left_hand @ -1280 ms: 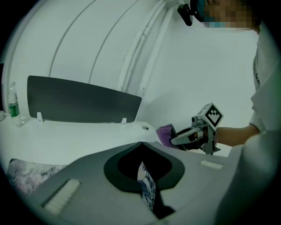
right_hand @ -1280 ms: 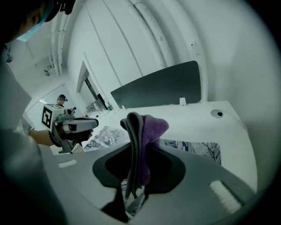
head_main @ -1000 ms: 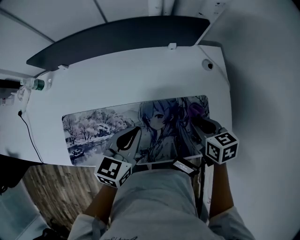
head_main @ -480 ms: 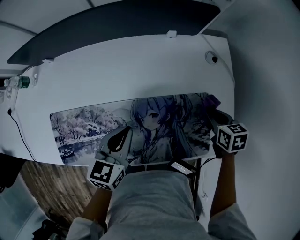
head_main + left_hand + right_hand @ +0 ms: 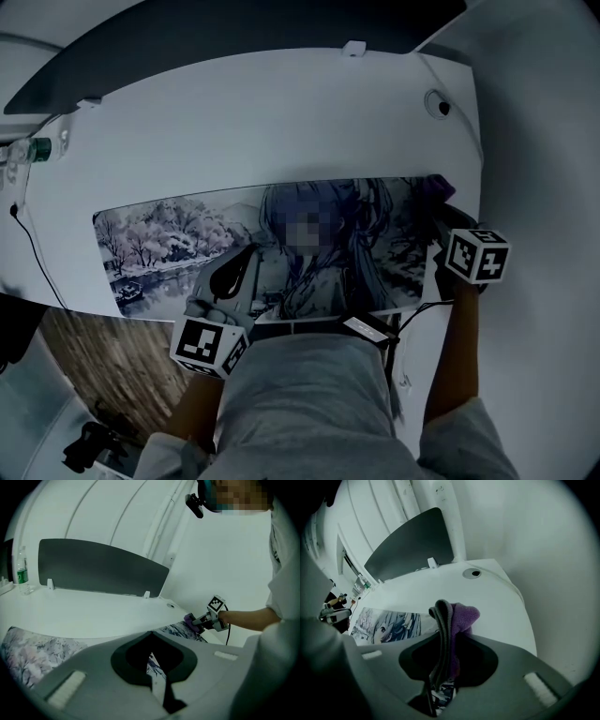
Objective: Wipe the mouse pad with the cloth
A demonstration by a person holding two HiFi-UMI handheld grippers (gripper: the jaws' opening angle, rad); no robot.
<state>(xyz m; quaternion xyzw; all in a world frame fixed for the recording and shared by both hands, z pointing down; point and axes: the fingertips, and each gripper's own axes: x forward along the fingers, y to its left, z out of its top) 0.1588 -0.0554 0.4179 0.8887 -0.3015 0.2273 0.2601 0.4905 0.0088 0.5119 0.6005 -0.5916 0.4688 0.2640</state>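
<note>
Right hand-held gripper (image 5: 441,200) had shifted to the right end of the single mouse pad (image 5: 169,244), pinching the single purple cloth (image 5: 459,618) between its jaws; left hand-held gripper (image 5: 234,274), jaws pressed together, sat on the pad.

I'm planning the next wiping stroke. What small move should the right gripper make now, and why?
Probably drag the cloth leftward along the mouse pad. The right gripper pinches it at the pad's right end, so nearly all the print lies to its left; the left gripper sits shut at the near edge.
</note>
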